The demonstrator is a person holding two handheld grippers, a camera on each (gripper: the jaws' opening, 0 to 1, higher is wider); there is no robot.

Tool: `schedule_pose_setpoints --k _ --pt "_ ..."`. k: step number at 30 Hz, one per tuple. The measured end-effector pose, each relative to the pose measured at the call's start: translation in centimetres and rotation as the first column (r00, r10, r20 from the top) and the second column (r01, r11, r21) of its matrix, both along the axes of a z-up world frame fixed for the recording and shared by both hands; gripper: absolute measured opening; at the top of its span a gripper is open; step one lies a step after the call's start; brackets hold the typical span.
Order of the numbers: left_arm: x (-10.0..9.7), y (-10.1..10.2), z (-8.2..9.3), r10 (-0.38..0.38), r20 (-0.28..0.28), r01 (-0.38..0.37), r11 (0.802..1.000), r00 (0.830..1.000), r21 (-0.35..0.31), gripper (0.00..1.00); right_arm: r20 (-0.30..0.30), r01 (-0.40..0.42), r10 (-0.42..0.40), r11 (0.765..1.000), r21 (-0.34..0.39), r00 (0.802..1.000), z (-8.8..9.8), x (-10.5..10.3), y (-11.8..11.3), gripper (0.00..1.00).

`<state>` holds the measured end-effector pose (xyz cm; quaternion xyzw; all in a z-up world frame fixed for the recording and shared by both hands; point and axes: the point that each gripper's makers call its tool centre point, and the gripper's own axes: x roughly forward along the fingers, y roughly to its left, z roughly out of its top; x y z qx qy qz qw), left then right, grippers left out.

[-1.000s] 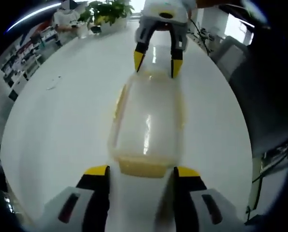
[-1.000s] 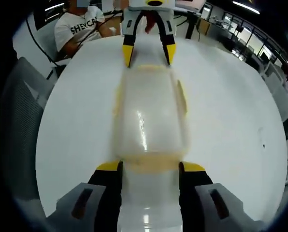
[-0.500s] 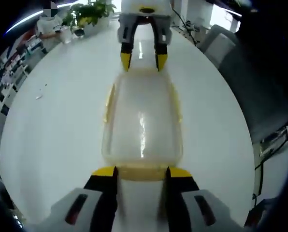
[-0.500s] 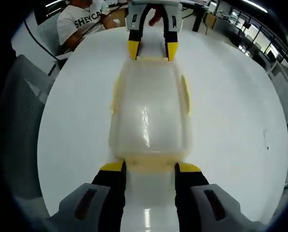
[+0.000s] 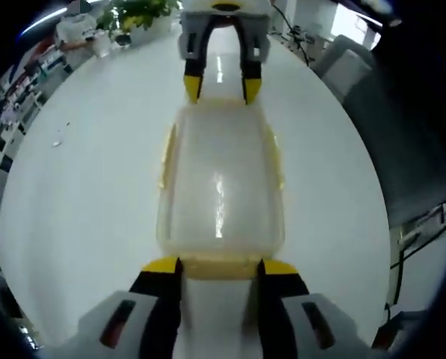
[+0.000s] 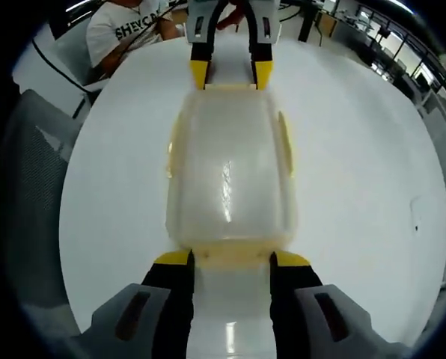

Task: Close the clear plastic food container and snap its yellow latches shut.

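A clear plastic food container [image 5: 219, 179] [image 6: 230, 176] lies lengthwise on the white table with its lid on. Yellow latches run along its long sides [image 5: 165, 157] [image 6: 285, 146]. A yellow end latch [image 5: 219, 266] lies between the tips of my left gripper [image 5: 219, 267], whose jaws stand apart at the container's near end. My right gripper [image 6: 232, 259] stands the same way at the opposite end, with that end's latch [image 6: 230, 258] between its tips. Each gripper also appears at the top of the other's view: the right one [image 5: 221, 90] and the left one [image 6: 230, 76].
The round white table [image 5: 81, 187] stretches to both sides. A person in a white T-shirt [image 6: 126, 34] sits at the far edge. A grey mesh chair [image 6: 32, 187] stands at the left. Potted plants [image 5: 137, 11] and another chair [image 5: 350, 63] lie beyond.
Both grippers have moved in towards the container's two ends, and each pair of jaws has narrowed slightly around its end latch. The container has stayed in place.
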<state>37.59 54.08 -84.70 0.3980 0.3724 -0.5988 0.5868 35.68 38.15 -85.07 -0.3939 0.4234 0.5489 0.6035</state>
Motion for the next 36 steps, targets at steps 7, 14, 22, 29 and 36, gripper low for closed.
schedule_pose_setpoints --k 7,14,22,29,36 --pt "-0.1 -0.1 0.0 -0.005 0.002 0.005 1.0 1.0 0.021 0.33 0.0 0.039 -0.039 0.999 -0.027 0.999 0.0 -0.1 -0.2 0.36" --pt "-0.9 0.1 0.3 0.005 0.007 -0.005 1.0 1.0 -0.009 0.33 -0.009 0.019 -0.019 1.0 -0.012 1.0 0.4 -1.2 0.0 0.36" --pt "-0.9 0.3 1.7 0.004 0.005 -0.004 1.0 1.0 -0.006 0.33 0.021 0.006 -0.006 1.0 0.008 1.0 1.6 -0.9 0.0 0.35" --pt "-0.9 0.3 3.7 0.009 0.001 -0.009 0.999 1.0 -0.032 0.33 0.025 0.01 -0.011 0.999 0.036 1.0 3.5 -0.7 0.1 0.35" --pt "-0.8 0.3 5.4 0.014 -0.003 -0.014 1.0 1.0 -0.028 0.33 0.026 0.016 -0.017 0.999 0.043 1.0 5.0 -0.6 0.2 0.35"
